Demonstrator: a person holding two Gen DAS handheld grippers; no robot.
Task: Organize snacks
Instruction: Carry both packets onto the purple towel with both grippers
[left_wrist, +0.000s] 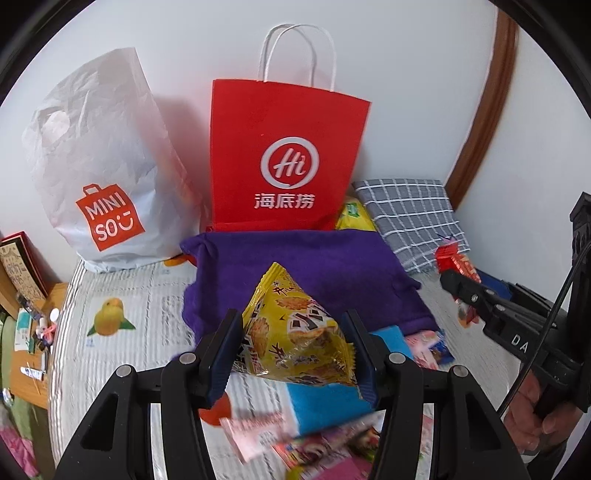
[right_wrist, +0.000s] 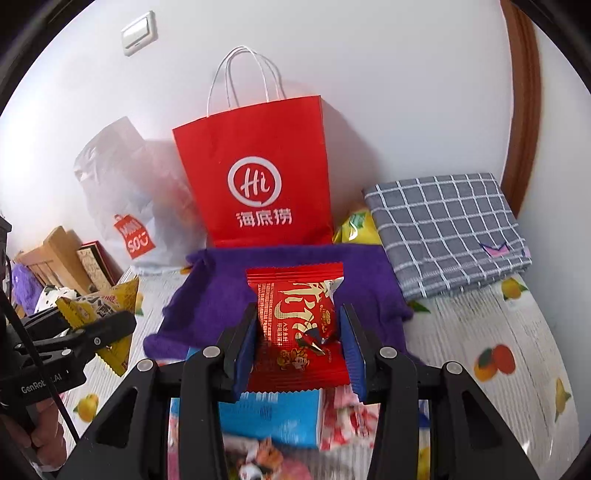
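My left gripper (left_wrist: 295, 350) has its jaws clamped on a yellow snack packet (left_wrist: 295, 332), holding it above the purple cloth (left_wrist: 314, 266) on the bed (left_wrist: 122, 295). My right gripper (right_wrist: 299, 343) has its jaws pressed against both sides of a red snack packet (right_wrist: 295, 314), likewise over that purple cloth (right_wrist: 221, 295).

From my left wrist I see the white Miniso bag (left_wrist: 99, 166) sharp and whole beside the red paper bag (left_wrist: 284, 155), both standing against the wall. My right wrist shows the white bag (right_wrist: 122, 192) only blurred and partly behind the red bag (right_wrist: 258, 177), but it shows a light switch (right_wrist: 138, 33) on the wall, which the left view lacks.

The grey checked cloth (right_wrist: 447, 229), folded, shows fully in the right view, with a yellow-green bag (right_wrist: 354, 225) tucked between it and the red bag; the left view crowds both toward the edge.

Each wrist catches the other gripper from the side: the left view shows the right gripper (left_wrist: 465, 291) with red wrapper at its tip, and the right view shows the left gripper (right_wrist: 110, 321) with the yellow packet (right_wrist: 99, 302) sticking out above and below its jaws.

Below both grippers lies a blue packet (right_wrist: 273, 413) among blurred pink wrappers (left_wrist: 258, 432).
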